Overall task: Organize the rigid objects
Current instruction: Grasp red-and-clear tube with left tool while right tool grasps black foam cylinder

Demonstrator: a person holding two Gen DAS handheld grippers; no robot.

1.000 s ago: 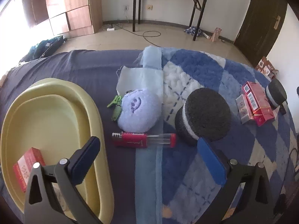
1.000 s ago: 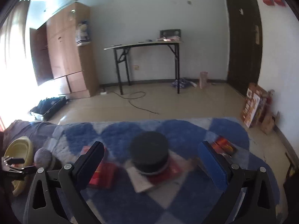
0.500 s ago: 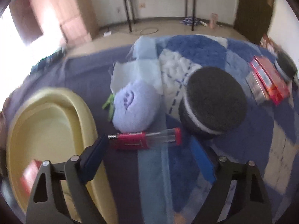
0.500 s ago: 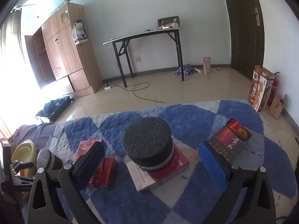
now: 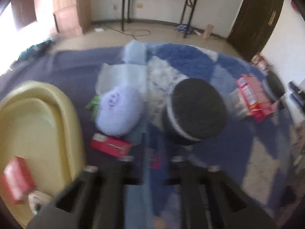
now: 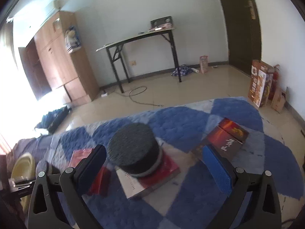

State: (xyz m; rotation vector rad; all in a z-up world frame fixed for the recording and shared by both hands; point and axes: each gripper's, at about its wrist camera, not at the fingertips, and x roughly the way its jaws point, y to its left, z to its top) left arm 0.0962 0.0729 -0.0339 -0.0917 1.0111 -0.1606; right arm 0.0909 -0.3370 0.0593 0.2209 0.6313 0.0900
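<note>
The left wrist view is blurred. My left gripper (image 5: 150, 164) has its fingers drawn close around the clear end of a red lighter (image 5: 111, 146) lying on the dark cloth. A yellow basin (image 5: 63, 118) at the left holds a small red box (image 5: 16, 179). A black round sponge (image 5: 197, 112) sits just right of the lighter. My right gripper (image 6: 154, 169) is open around another black round sponge (image 6: 135, 150), which rests on a red box (image 6: 152, 177). Its fingers do not touch the sponge.
A lilac plush toy (image 5: 120, 110) and a green clip (image 5: 93, 103) lie behind the lighter. Red boxes (image 5: 251, 97) lie at the right. In the right wrist view a dark red box (image 6: 226, 137) and a red pack (image 6: 91, 169) flank the sponge on the blue checked rug (image 6: 190, 122).
My left gripper moved forward and down over the lighter and its fingers closed in. My right gripper moved closer to the sponge on the red box, staying open.
</note>
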